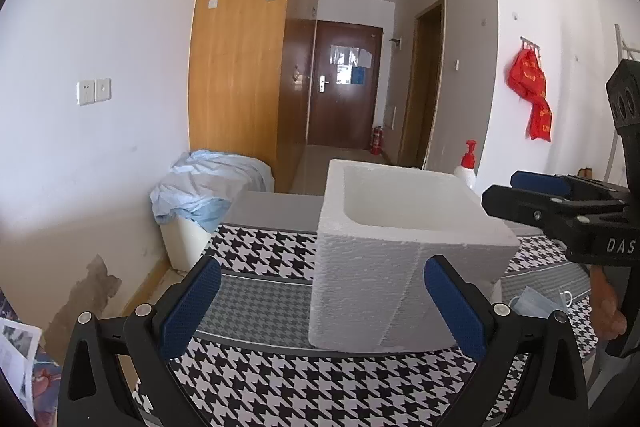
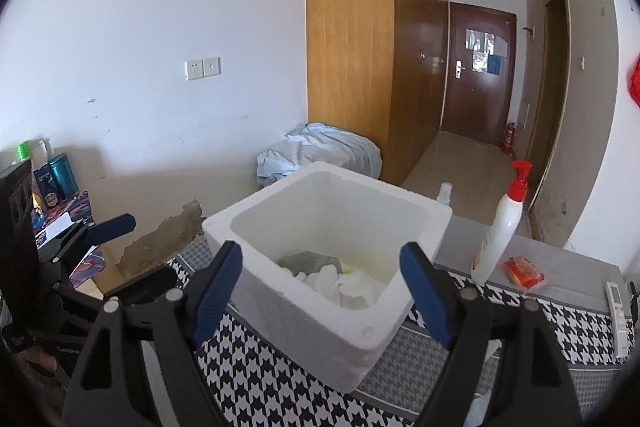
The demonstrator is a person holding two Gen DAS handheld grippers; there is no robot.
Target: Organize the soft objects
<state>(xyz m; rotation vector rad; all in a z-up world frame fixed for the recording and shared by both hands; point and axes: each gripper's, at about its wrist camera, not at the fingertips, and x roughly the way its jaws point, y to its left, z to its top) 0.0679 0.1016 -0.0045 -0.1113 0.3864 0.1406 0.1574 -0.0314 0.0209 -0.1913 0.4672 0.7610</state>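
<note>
A white foam box point(image 1: 400, 255) stands on the houndstooth cloth point(image 1: 280, 387); it also shows in the right wrist view point(image 2: 320, 307). Inside it lie a grey sponge point(image 2: 310, 261) and white soft pieces point(image 2: 352, 287). My left gripper point(image 1: 320, 307) is open and empty, low in front of the box's left side. My right gripper point(image 2: 320, 287) is open and empty, above the box's near rim. The right gripper also shows in the left wrist view point(image 1: 560, 207) at the right edge. A blue face mask point(image 1: 536, 303) lies on the cloth right of the box.
A white pump bottle with a red top point(image 2: 504, 227) stands right of the box, with an orange packet point(image 2: 522, 273) and a remote point(image 2: 618, 307) beside it. A white bin with blue cloth point(image 1: 204, 195) stands on the floor by the wardrobe point(image 1: 240, 67).
</note>
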